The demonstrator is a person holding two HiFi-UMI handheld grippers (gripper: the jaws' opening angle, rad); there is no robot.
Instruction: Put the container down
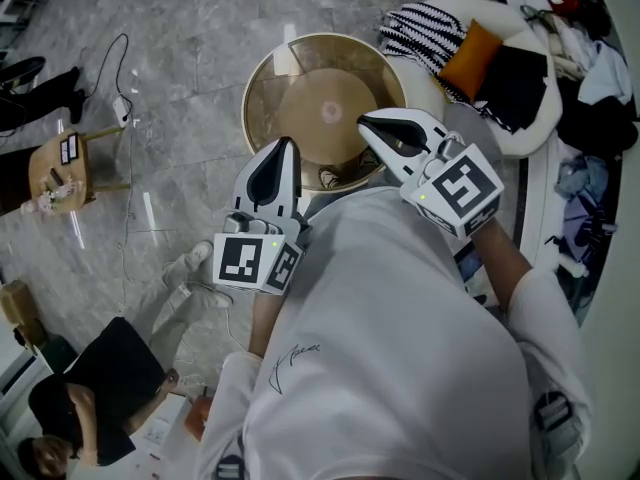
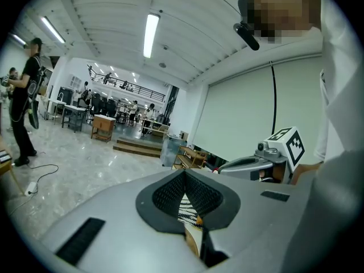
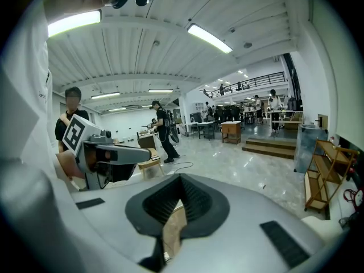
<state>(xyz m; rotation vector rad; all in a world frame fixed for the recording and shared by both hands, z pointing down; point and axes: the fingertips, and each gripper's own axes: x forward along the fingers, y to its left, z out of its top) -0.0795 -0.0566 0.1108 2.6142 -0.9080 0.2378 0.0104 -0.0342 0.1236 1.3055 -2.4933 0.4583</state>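
On the floor at 12 o'clock, container (image 1: 320, 98): round amber see-through tub, mouth up, facing the head camera. Being round, it has no long side; its axis runs floor to camera.
Container's place: on the grey marble floor (image 1: 180, 48), just ahead of the person's white shirt (image 1: 390, 348), its 6 o'clock rim under both gripper tips.
Left gripper (image 1: 287, 146): over the rim at 7 o'clock, pointing to 12; jaws clenched, tips (image 2: 183, 172) meeting, nothing pinched.
Right gripper (image 1: 365, 123): over the rim at 4 o'clock, pointing to 10; jaws clenched too, tips (image 3: 181, 178) together, nothing seen between them.
Contact with tub: cannot tell from any view.
Striped cloth (image 1: 425, 30): 2 o'clock of the tub, on a white cushion (image 1: 520, 133), beside an orange cloth (image 1: 470, 58).
Stool (image 1: 60, 168): 9 o'clock, well apart.
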